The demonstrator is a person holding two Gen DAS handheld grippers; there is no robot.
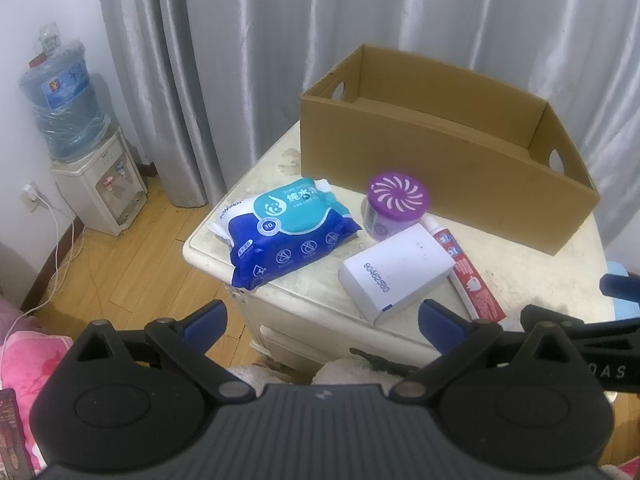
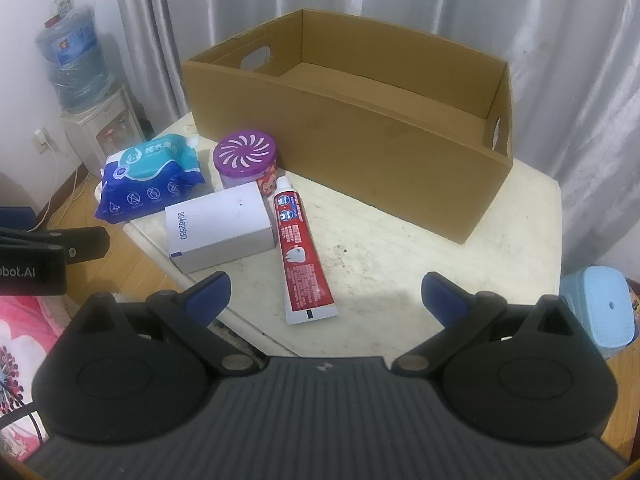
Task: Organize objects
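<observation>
1. Looking along the left gripper (image 1: 322, 316), its blue-tipped fingers stand spread wide with nothing between them, held back off the near edge of the worktop (image 1: 532, 276); I judge this a ready stance, since no item has yet been chosen.
2. In this left wrist view the cardboard box (image 1: 440, 168) sits at 1 o'clock at the back of the worktop, open-topped, and what shows of its floor is bare, so it reads as the likely destination.
3. At 11 o'clock the wet wipes pack (image 1: 286, 232) overhangs the worktop's left corner; the purple-lidded jar (image 1: 398, 200) stands upright at 12 o'clock just in front of the box wall, with the white box (image 1: 396, 272) touching or nearly touching it and the toothpaste tube (image 1: 468, 272) lying flat along the white box's right side.
4. From the right wrist view, the right gripper (image 2: 326, 294) is likewise wide apart and empty, hovering over the near worktop (image 2: 400, 256).
5. Here the toothpaste tube (image 2: 302, 256) lies at 12 o'clock, its crimped end nearest the gripper, the closest candidate.
6. The white box (image 2: 220, 232), purple-lidded jar (image 2: 246, 160) and wet wipes pack (image 2: 150, 178) cluster at 10 to 11 o'clock; the cardboard box (image 2: 360, 152) spans 12 to 1 o'clock behind them.
</observation>
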